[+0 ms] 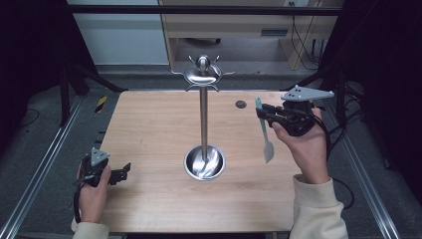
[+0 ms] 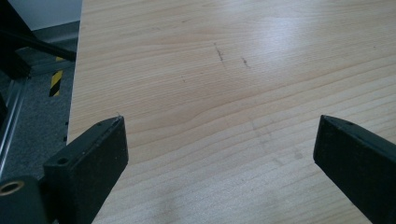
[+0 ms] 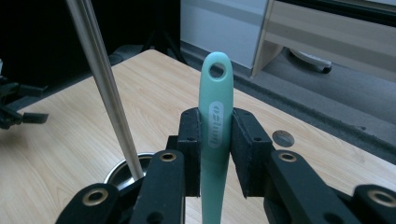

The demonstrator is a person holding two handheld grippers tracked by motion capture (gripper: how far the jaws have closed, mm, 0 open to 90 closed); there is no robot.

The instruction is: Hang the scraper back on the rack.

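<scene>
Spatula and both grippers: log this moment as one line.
right gripper: shut on spatula, held above table | left gripper: open, nothing between jaws | stand: hooks bare

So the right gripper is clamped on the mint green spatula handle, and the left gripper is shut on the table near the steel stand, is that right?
Not quite. The left gripper is open: the left gripper view shows its jaws wide apart over bare wooden table. The rest holds: the right gripper is clamped on the mint green spatula handle, with the steel stand mid-table.

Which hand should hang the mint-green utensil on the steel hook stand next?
Right, probably. The right tongs already clamp the mint-green plastic utensil, hole end up, beside the tall steel hook stand. The left tongs are open and empty, low at the table's near-left edge.
</scene>
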